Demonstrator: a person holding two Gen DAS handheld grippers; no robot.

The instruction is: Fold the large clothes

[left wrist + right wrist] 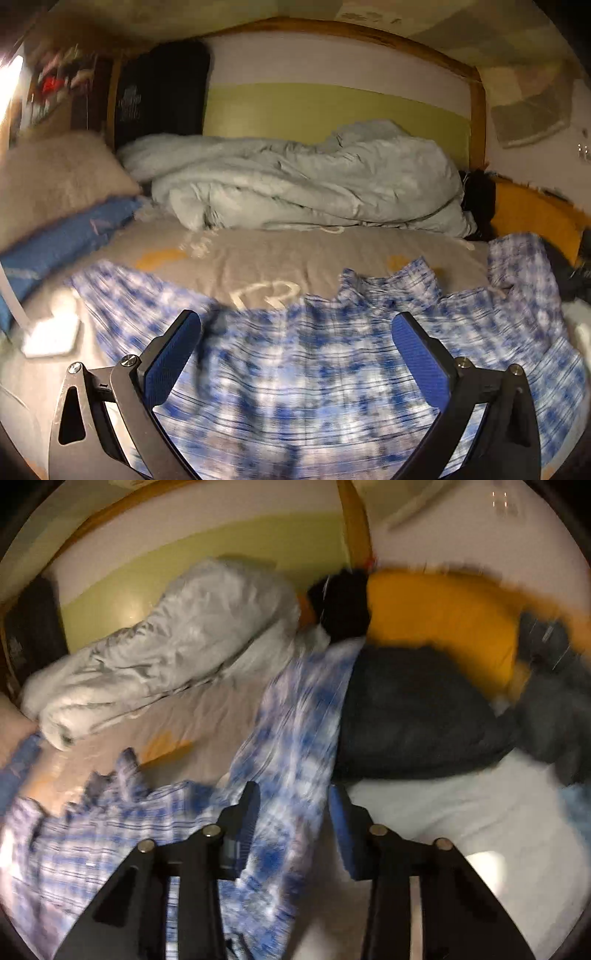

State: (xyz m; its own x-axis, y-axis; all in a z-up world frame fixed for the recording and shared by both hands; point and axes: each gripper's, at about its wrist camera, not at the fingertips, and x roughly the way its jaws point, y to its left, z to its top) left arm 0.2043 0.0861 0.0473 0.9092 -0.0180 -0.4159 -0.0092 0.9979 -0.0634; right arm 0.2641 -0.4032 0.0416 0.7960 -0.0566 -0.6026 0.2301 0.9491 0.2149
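A blue and white checked shirt lies spread on the grey bedsheet, blurred by motion. My left gripper is open and empty, hovering over the shirt's middle, its blue pads wide apart. In the right wrist view the shirt shows with one sleeve stretching away toward a dark garment. My right gripper is open over that sleeve, with cloth between the fingers but not pinched.
A crumpled pale blue duvet lies along the headboard. A beige pillow and blue cloth are at left. A dark garment, yellow pillow and white cloth are at right. A white pad lies near left.
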